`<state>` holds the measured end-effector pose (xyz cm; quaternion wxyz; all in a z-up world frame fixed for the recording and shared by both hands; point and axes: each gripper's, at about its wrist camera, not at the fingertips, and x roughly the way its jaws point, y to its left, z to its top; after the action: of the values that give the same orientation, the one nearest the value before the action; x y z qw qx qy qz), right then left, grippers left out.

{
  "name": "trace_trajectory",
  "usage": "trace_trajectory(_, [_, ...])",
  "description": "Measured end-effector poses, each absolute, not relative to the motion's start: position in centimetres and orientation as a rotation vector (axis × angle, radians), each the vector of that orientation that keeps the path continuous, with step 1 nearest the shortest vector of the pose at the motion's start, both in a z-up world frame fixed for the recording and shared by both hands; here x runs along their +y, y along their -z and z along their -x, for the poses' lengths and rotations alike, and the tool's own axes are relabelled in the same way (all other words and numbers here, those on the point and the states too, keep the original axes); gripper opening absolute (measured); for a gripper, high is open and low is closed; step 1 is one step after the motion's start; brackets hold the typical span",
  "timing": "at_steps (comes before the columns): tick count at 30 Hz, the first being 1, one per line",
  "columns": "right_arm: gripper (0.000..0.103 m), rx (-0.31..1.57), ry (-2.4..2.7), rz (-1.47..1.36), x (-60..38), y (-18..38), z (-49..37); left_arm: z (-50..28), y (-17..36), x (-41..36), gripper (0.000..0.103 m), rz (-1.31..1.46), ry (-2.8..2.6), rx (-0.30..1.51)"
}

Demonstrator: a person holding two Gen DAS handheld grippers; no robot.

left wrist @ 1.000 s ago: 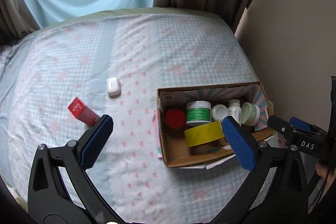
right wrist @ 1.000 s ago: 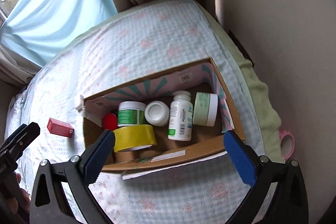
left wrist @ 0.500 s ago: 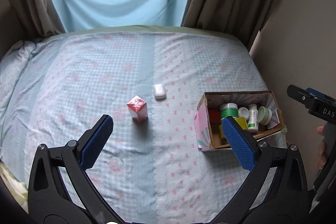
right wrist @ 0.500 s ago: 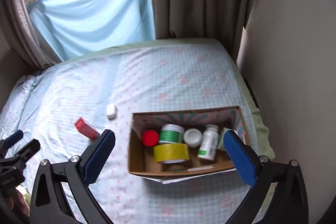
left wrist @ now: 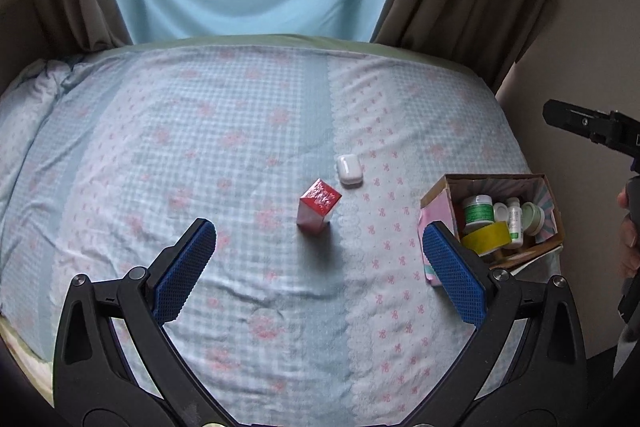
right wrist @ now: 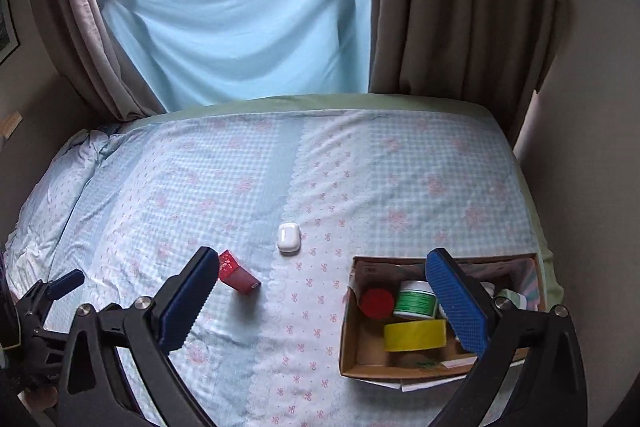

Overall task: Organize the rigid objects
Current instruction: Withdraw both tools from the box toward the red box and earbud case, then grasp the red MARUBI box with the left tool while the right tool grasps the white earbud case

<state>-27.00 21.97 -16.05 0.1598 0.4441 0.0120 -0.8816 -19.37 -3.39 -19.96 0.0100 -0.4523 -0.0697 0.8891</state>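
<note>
A small red box (left wrist: pixel 318 207) lies on the bed with a white earbud case (left wrist: pixel 349 169) just beyond it; both also show in the right wrist view, the red box (right wrist: pixel 238 273) and the earbud case (right wrist: pixel 288 237). A cardboard box (left wrist: pixel 438 197) at the right holds a yellow tape roll (left wrist: pixel 486 237), jars and a pill bottle; in the right wrist view the cardboard box (right wrist: pixel 352 347) sits low right. My left gripper (left wrist: pixel 320 267) is open and empty, high above the red box. My right gripper (right wrist: pixel 320 303) is open and empty, above the bed.
The bed has a pale blue checked cover (left wrist: pixel 200 147). A wall (left wrist: pixel 580 47) runs along its right side. Brown curtains (right wrist: pixel 460 7) and a light blue sheet (right wrist: pixel 240 27) hang behind the far edge.
Both grippers have pulled back and up from the cardboard box, so the whole bed shows. The left view has swung left to centre on the red box. Nothing was grasped.
</note>
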Motion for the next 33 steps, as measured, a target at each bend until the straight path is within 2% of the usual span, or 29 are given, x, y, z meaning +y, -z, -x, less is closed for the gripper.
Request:
trace_trajectory(8, [0.103, 0.195, 2.339, -1.341, 16.4, 23.5, 33.5, 23.9, 27.8, -3.7, 0.103, 1.459, -2.737, -0.26])
trace_trajectory(17, [0.1, 0.272, 2.199, -1.411, 12.8, 34.0, 39.0, 27.2, 37.4, -3.4, 0.102, 1.457, -2.748, -0.343])
trace_trajectory(20, [0.098, 0.248, 2.185, -1.44, 12.3, 36.0, 40.1, 27.5, 39.8, -3.7, 0.102, 1.449, -2.748, -0.411])
trace_trajectory(26, [0.098, 0.27, 2.185, -1.492, 10.6, 38.8, 40.5, 28.5, 42.8, -3.4, 0.096, 1.361, -2.799, -0.411])
trace_trajectory(28, [0.092, 0.297, 2.195, -1.498, 10.0, 39.9, 40.5, 28.9, 43.4, -3.3, 0.091, 1.329, -2.809, -0.418])
trace_trajectory(30, [0.086, 0.329, 2.201, -1.518, 9.4, 41.3, 40.5, 29.2, 43.8, -3.2, 0.091, 1.297, -2.816, -0.422])
trace_trajectory(33, [0.077, 0.286, 2.204, -1.537, 9.1, 43.0, 40.8, 29.7, 44.2, -2.8, 0.088, 1.26, -2.817, -0.416])
